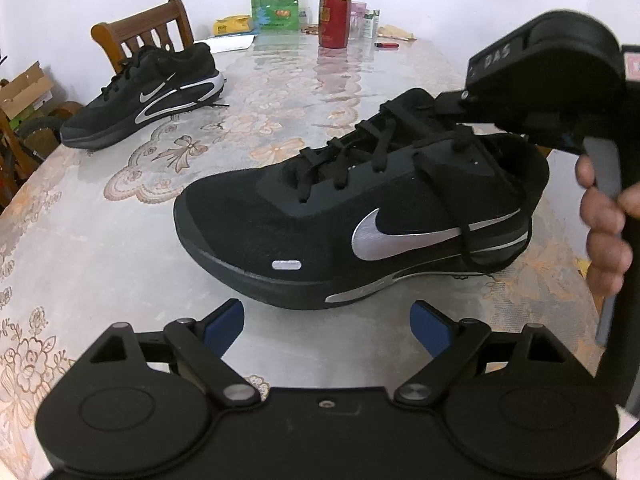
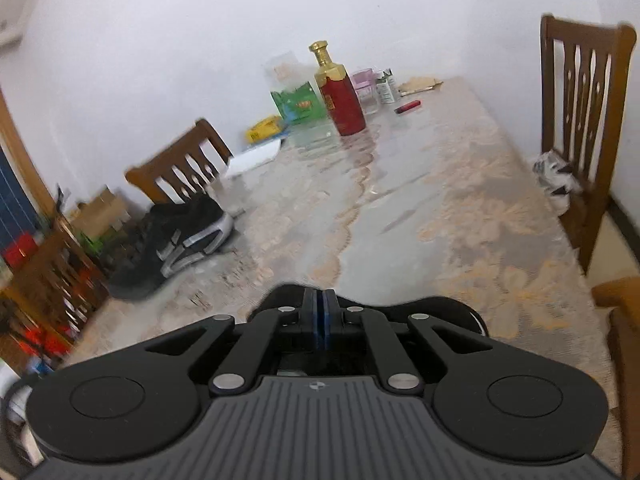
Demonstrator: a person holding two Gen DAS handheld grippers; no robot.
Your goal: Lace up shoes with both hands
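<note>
Two black shoes on the table (image 1: 120,248). Near shoe (image 1: 360,216) sits just past my left gripper (image 1: 327,322), toe left, laces (image 1: 360,156) loose across the tongue. Second shoe (image 1: 148,98) lies far left by a wooden chair (image 1: 140,32). Left fingers spread wide, holding nothing. My right gripper (image 2: 324,316) has its fingers pressed together; can't tell if lace is pinched between. From the left view it sits at the near shoe's collar, my hand (image 1: 604,224) on the trigger. One red bottle (image 1: 334,20) at the far edge. Right view shows two chairs.
</note>
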